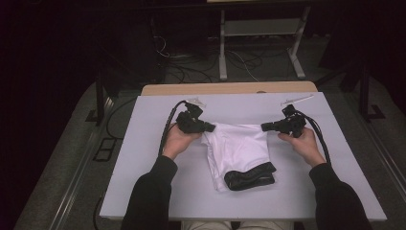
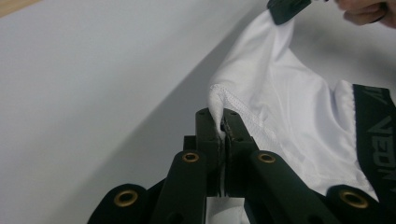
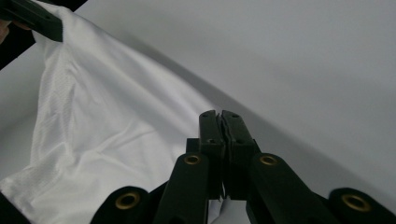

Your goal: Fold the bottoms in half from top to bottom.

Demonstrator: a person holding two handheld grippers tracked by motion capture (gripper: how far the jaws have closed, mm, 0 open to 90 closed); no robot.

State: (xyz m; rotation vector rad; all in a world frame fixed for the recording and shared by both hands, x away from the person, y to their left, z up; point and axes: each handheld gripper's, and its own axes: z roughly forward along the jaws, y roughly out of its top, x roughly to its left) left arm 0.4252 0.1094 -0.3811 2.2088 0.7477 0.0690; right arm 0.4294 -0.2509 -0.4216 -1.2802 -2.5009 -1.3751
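White garment point(image 1: 238, 148) with black waistband point(image 1: 250, 178), stretched between two sets of jaws above grey table point(image 1: 143, 158). Left gripper point(image 2: 223, 122) clamped tight on stitched hem corner; right gripper point(image 3: 219, 122) pinched shut on opposite corner. Cloth hanging from both jaws, waistband end resting nearer the person.

A pale grey table top point(image 1: 158, 182) fills the centre of the frame, with a strip of light wood point(image 1: 230, 88) along its far edge. Beyond it, upper centre, stands a white metal frame point(image 1: 261, 43) on a dim grey floor point(image 1: 72, 143) strewn with cables point(image 1: 191, 67). The corners lie in darkness
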